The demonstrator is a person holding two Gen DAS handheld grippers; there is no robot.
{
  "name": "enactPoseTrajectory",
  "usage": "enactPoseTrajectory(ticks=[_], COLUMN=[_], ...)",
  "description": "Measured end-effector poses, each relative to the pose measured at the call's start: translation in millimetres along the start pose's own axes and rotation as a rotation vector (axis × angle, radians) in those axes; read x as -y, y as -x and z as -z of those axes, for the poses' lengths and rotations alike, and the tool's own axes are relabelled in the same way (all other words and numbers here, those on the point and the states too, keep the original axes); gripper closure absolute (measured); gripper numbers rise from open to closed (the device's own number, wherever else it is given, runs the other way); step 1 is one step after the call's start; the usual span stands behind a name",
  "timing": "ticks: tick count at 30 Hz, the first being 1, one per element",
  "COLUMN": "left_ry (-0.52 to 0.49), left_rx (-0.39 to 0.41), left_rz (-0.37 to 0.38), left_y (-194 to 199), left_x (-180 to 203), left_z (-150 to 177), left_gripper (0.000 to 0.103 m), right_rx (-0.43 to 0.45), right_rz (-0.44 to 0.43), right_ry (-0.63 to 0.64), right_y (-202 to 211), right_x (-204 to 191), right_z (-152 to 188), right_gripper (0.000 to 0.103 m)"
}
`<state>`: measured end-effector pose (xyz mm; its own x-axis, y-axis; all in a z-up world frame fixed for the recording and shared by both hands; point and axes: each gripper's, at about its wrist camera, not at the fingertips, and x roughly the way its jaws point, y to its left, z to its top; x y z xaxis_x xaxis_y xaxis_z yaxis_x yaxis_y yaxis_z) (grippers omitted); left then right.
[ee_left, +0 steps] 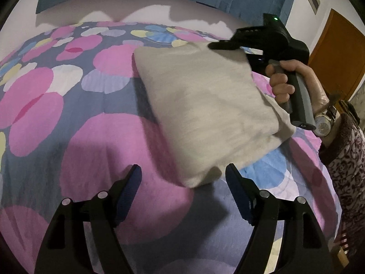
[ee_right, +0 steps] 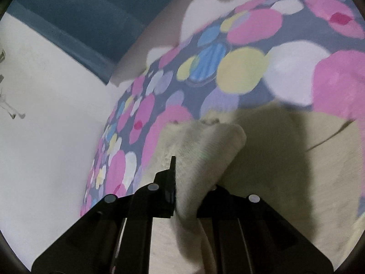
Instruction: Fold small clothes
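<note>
The cloth (ee_left: 205,105) is cream, fuzzy and apparently folded into a rough rectangle. Its far right corner is lifted, bunched into a ridge (ee_right: 205,159), while the near corner rests on the bedspread (ee_left: 91,148).

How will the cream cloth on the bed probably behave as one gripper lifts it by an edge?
The cream cloth is probably floppy: it bunches and drapes between the shut right gripper. It looks fuzzy, so it likely won't slip. Held only at one edge, the rest may sag onto the flowered bedspread.
</note>
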<state>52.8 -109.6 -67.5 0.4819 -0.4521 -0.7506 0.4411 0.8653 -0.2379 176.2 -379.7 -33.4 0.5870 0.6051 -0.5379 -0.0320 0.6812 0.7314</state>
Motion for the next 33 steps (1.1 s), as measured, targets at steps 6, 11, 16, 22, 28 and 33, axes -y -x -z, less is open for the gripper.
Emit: enactPoseTrajectory(ticks=[6,11,16,22,28,33], left_ry=[0.031,0.036,0.051,0.069,0.083,0.114], left_rx=[-0.008,-0.008,-0.002,0.0,0.007,0.015], left_rz=[-0.006,-0.005,0.005,0.02,0.032,0.061], left_y=[-6.7,-7.3,-5.6,-5.3,-4.3,-2.9], left_x=[-6.5,-8.9,-11.5,-14.1,-15.9,-21.6], left_z=[-5.7,-5.2,-4.7,-4.3,-4.4,-3.8], left_gripper=[0.028,0.028,0.028,0.028,0.028,0.028], right_rx=[-0.029,0.013,0.061,0.046,-0.082,-0.118], right_rz=[0.038,-0.03,-0.064,-0.133,-0.236,-0.206], right_ry=[-0.106,-0.194,-0.186,-0.278,-0.358,-0.326], right_y=[-5.7,13.4,72.5,118.4,93.7,67.4], right_x=[47.2,57.3,50.8,53.6,39.5,25.5], right_z=[-1.3,8.4,40.6,110.1,157.1,163.2], right_gripper=[0.095,0.082,0.059,0.058,0.058,0.058])
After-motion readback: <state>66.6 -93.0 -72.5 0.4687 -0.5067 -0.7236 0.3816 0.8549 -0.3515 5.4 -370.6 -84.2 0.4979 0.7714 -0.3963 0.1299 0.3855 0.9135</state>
